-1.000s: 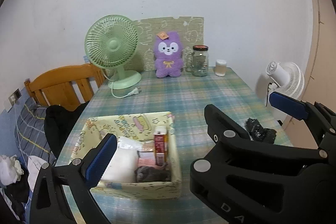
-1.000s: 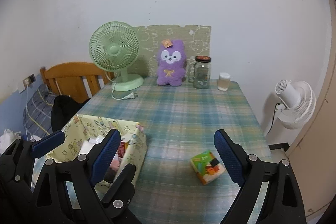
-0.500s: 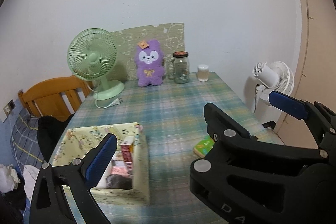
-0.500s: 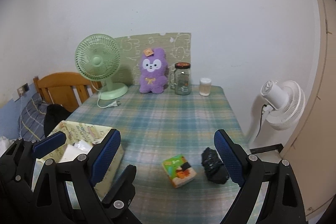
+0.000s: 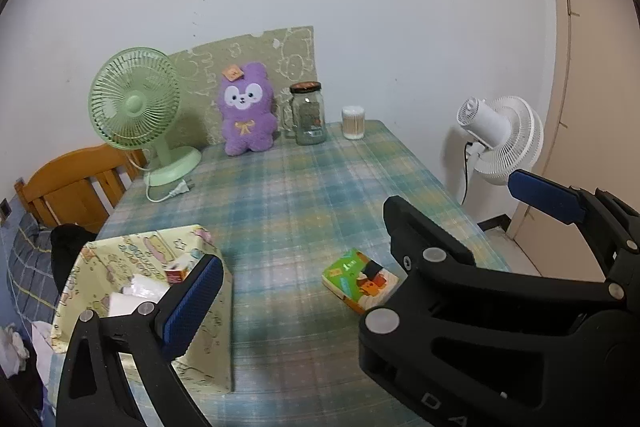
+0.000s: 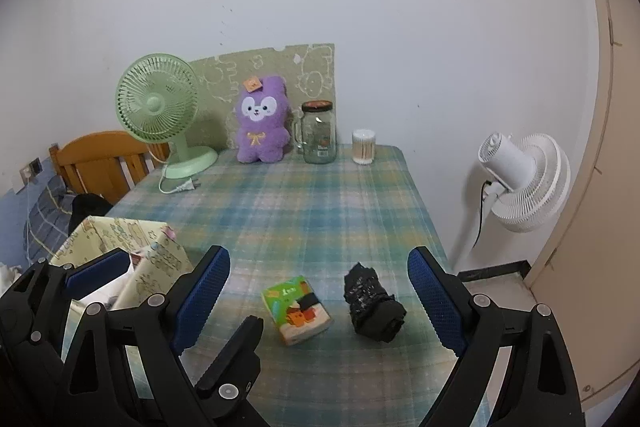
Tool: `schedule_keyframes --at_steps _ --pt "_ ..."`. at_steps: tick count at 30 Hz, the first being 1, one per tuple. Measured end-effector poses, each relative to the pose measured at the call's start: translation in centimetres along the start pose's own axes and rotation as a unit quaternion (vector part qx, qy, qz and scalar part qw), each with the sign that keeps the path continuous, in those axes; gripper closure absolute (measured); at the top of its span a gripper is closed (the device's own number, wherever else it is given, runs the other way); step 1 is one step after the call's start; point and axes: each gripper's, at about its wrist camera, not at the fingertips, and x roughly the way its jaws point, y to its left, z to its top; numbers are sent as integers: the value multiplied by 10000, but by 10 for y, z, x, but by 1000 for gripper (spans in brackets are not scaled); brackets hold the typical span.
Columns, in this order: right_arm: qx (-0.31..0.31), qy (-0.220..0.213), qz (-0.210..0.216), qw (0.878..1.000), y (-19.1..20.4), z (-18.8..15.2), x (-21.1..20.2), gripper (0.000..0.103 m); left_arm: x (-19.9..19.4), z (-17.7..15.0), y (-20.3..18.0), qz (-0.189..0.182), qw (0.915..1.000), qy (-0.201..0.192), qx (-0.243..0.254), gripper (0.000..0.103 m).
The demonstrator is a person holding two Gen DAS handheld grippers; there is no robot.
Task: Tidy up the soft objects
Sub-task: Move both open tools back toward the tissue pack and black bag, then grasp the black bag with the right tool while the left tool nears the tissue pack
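Swung rightward off the patterned storage box [image 6: 120,247]; right gripper [image 6: 320,291] spread, empty; left gripper [image 5: 360,243] likewise. Could knock the tissue pack [image 6: 298,309] while reaching for the black bundle [image 6: 372,309].

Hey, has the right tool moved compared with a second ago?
Yes. The right tool has swung rightward along the plaid tablecloth: the patterned yellow fabric box slid toward the left edge, and the black crumpled bundle now lies between its open fingers.
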Motion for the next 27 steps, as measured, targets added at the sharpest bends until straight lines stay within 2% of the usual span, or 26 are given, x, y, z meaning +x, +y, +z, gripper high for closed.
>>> schedule_keyframes --at_steps 9,17,24,27 --pt "63 187 -27 9998 -21 -13 24 10 27 -7 -19 -158 9997 180 69 1" --pt "137 459 -103 9988 -40 -24 52 11 59 -13 -32 -331 9981 513 61 1" --pt "186 714 -102 9972 -50 -33 79 11 84 -18 -38 -345 9967 729 26 1" --pt "192 792 -85 9966 -51 -38 89 14 93 -22 -38 -330 9960 827 -1 1"
